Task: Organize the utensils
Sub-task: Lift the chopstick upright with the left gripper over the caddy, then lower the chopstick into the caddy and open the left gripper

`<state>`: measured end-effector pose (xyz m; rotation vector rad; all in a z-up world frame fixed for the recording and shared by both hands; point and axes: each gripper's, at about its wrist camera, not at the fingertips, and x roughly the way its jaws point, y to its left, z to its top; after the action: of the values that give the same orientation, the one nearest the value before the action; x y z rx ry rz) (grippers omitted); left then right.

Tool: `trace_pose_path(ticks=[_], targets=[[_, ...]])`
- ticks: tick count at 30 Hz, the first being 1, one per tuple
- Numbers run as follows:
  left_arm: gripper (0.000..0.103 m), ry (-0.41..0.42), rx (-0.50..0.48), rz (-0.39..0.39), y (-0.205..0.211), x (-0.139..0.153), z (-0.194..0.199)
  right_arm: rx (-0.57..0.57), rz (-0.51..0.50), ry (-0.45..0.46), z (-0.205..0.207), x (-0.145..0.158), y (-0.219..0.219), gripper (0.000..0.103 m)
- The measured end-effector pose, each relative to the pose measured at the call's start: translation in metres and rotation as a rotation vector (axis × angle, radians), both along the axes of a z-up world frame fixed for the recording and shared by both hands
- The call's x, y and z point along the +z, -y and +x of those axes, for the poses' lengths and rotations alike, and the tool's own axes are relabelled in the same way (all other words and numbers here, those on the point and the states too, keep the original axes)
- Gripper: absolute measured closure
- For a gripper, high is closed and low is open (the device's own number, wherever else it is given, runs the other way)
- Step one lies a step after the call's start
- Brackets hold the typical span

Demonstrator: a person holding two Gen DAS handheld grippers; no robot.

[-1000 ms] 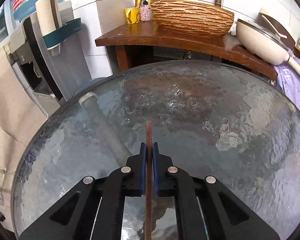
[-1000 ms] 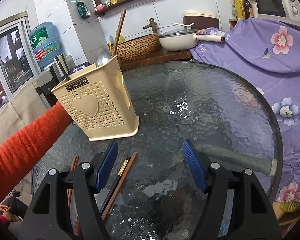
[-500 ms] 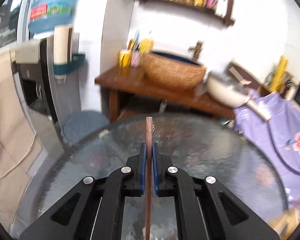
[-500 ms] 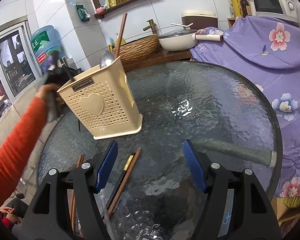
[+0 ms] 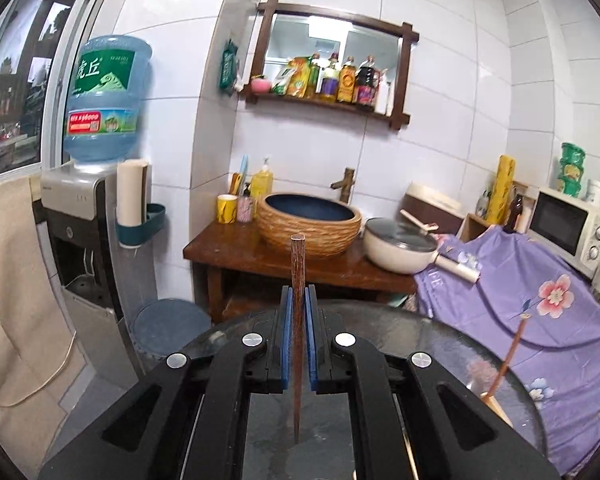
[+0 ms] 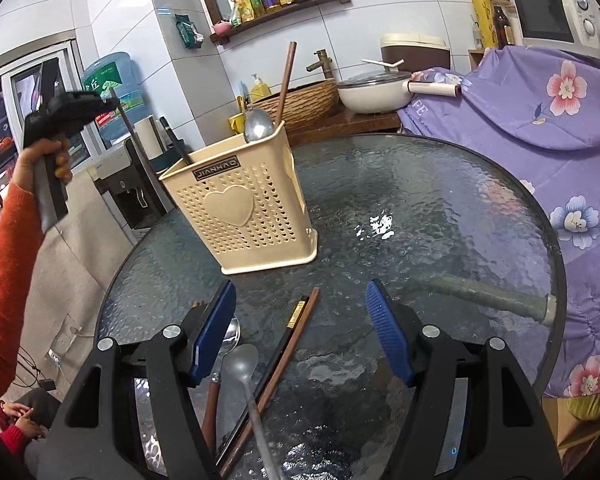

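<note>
One second earlier the left gripper point(image 5: 299, 312) had looked down on the glass table point(image 6: 440, 208) from close above; now it was raised well over the table's edge, facing the tiled wall, its blue pads clamped together on a brown chopstick point(image 5: 298, 264) that stood up past the fingertips. From the right wrist view, a hand point(image 6: 46, 156) in an orange sleeve held that gripper high to the left of the cream utensil holder point(image 6: 240, 208). The right gripper point(image 6: 300, 328) had barely shifted, its fingers apart and empty above loose chopsticks point(image 6: 296, 332) and a metal spoon point(image 6: 244, 364) lying on the glass. The holder stood on the table with a spoon and a chopstick in it. Behind were a wooden counter with a woven basin point(image 5: 308, 220), a cream pan point(image 5: 400, 248), a water dispenser point(image 5: 100, 128) and a purple floral cloth point(image 6: 540, 120).
</note>
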<state>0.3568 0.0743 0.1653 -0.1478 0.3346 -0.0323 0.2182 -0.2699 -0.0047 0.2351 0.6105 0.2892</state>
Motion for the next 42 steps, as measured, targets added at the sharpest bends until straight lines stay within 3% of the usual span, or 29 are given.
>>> trace_pose_path(ticks=[9,13,17,21,30,38,40,42], targets=[[0.097,0.066,-0.098,-0.047,0.022,0.058,-0.033,-0.005,-0.007,0.003,-0.011,0.003,0.003,0.035],[0.097,0.132,-0.146,-0.054,0.041,0.091,-0.05,-0.004,-0.005,0.001,-0.012,0.002,0.003,0.035],[0.097,0.149,-0.199,-0.064,0.068,0.098,-0.055,-0.003,0.001,-0.004,-0.015,-0.001,0.003,0.035],[0.097,0.132,-0.23,-0.034,0.092,0.081,-0.053,-0.009,0.003,-0.004,-0.02,-0.001,0.006,0.035],[0.097,-0.065,-0.247,-0.039,0.109,-0.01,-0.023,-0.013,-0.007,-0.02,-0.023,-0.004,0.012,0.035],[0.096,-0.158,-0.271,-0.02,0.115,-0.056,-0.011,-0.016,-0.01,-0.035,-0.019,-0.008,0.007,0.035],[0.092,-0.154,-0.264,-0.006,0.116,-0.061,-0.011,-0.019,-0.016,-0.041,-0.018,-0.01,0.006,0.035],[0.068,-0.149,-0.26,-0.005,0.115,-0.063,-0.013,-0.023,-0.021,-0.048,-0.016,-0.012,0.005,0.035]])
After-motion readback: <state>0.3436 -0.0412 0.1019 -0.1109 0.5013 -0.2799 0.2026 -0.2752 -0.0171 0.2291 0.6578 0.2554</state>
